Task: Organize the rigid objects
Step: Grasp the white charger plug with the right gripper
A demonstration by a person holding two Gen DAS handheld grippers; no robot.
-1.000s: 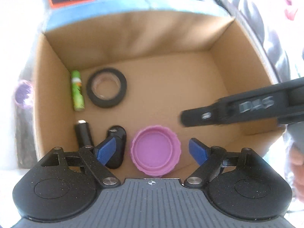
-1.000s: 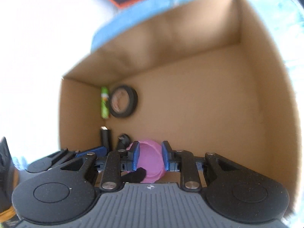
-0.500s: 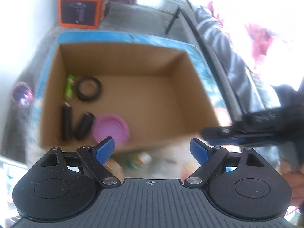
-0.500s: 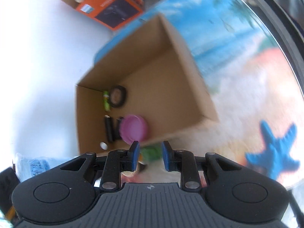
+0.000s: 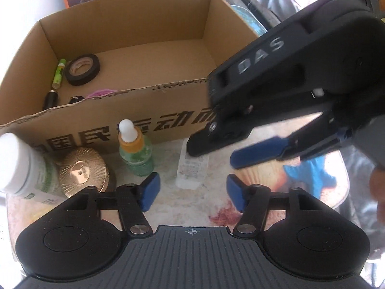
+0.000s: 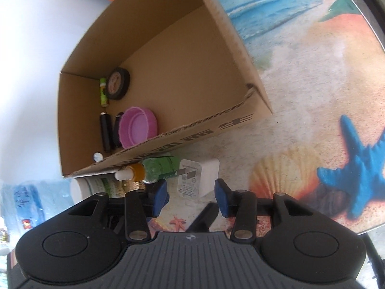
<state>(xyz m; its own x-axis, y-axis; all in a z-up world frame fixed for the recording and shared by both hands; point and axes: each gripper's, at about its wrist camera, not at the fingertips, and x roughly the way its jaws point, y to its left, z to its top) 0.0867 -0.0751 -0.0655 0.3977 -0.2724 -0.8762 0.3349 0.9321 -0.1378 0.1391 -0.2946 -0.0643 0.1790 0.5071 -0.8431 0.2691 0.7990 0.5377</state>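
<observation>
Just beyond both parted, empty tongs lies the white charger.

Black gripper, blue pads

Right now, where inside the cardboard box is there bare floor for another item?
The cardboard box floor is bare from the pink lid across to the right wall. The left side is crowded: green tube, black tape roll, two black cylinders.
</observation>
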